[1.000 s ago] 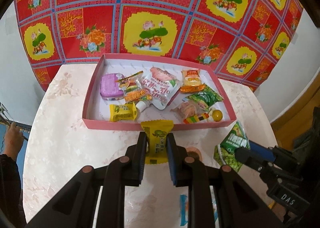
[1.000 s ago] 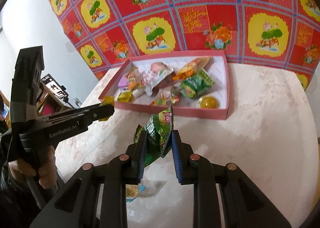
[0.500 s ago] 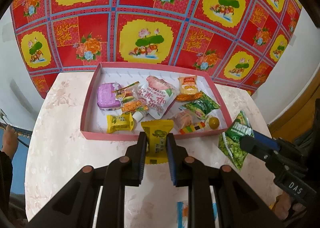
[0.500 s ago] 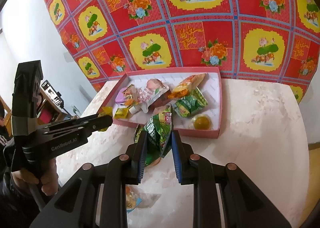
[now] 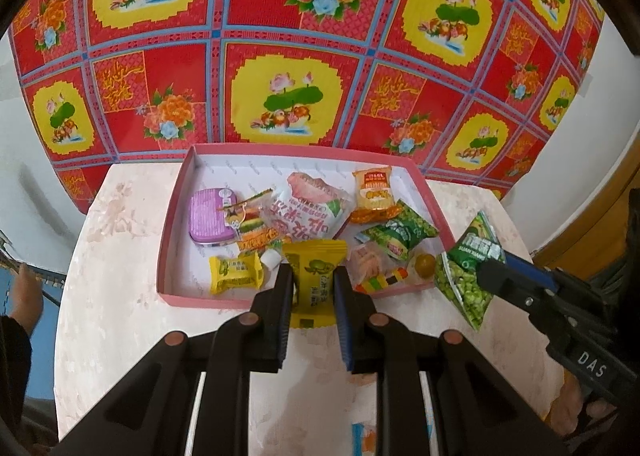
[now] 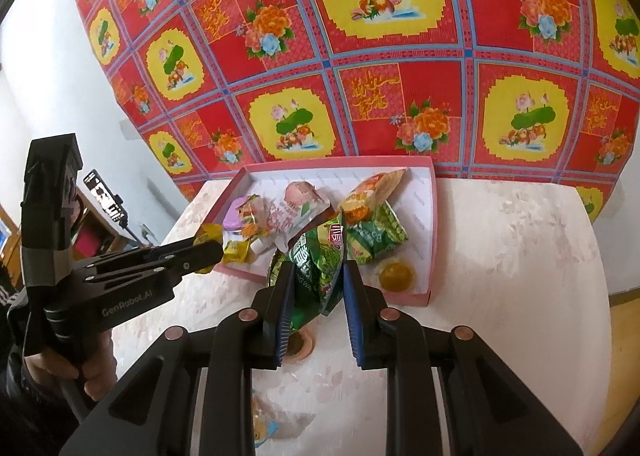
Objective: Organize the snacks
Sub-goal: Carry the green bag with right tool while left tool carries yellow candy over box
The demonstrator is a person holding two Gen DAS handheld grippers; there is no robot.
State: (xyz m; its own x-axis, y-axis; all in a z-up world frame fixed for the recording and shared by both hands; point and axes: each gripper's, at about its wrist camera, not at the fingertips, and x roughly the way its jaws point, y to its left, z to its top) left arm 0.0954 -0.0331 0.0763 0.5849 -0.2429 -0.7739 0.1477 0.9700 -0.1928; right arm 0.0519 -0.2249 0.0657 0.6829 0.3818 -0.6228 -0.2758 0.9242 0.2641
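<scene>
A shallow pink box (image 5: 170, 232) (image 6: 433, 215) on the pale marble table holds several snack packets. My left gripper (image 5: 313, 276) (image 6: 210, 252) is shut on a yellow snack packet (image 5: 314, 280) (image 6: 208, 234), held above the table just before the box's near wall. My right gripper (image 6: 316, 276) (image 5: 486, 270) is shut on a green pea snack bag (image 6: 318, 268) (image 5: 466, 274), which hangs above the table beside the box's near right corner. In the box lie a purple tin (image 5: 210, 217), a white-and-red pouch (image 5: 306, 211), an orange packet (image 5: 374, 191) and a round yellow sweet (image 6: 396, 276).
A red, yellow and blue flowered cloth (image 5: 288, 95) hangs behind the table. A small brown round snack (image 6: 300, 344) and a blue-edged packet (image 6: 266, 426) (image 5: 362, 438) lie on the table below my grippers. A person's hand (image 6: 60, 368) holds the left gripper. The table's right half is bare marble (image 6: 520, 256).
Both grippers have risen and drawn nearer to the box with their packets still held. The green bag has lifted clear of the table.
</scene>
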